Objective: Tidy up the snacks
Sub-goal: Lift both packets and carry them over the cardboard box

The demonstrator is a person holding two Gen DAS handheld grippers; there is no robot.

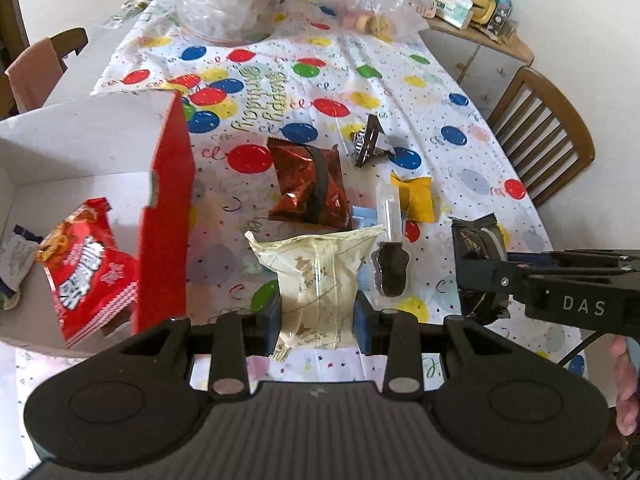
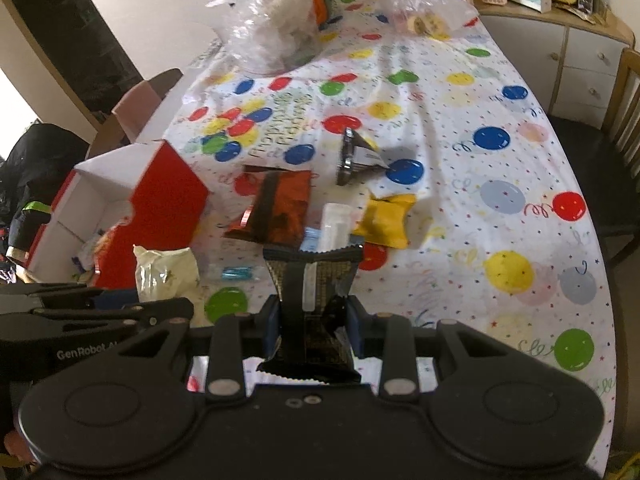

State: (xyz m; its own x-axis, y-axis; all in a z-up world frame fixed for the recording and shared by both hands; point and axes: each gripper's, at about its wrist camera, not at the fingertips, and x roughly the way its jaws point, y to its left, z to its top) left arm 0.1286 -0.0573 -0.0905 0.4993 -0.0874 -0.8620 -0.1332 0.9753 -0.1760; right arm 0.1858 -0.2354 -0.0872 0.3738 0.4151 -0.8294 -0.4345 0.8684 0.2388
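The left tool (image 1: 318, 314) clamped a cream packet (image 1: 316, 280) (crinkled, gold-starred); the right tool (image 2: 314, 330) clamped a black-and-gold packet (image 2: 316, 280).

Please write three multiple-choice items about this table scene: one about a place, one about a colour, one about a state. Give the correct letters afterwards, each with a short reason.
1. Where is the red snack bag?
A. inside the red box
B. on the wooden chair
C. between the right gripper's fingers

2. What colour is the packet in the left gripper?
A. blue
B. cream
C. green

3. In what state is the right gripper?
A. open and empty
B. closed on nothing
C. closed on a dark packet

Answers:
1 A, the left wrist view shows the bag lying within the box's white walls.
2 B, the pale cream wrapper sits between the left gripper's pads.
3 C, the right wrist view shows both pads pressing the dark packet's sides.
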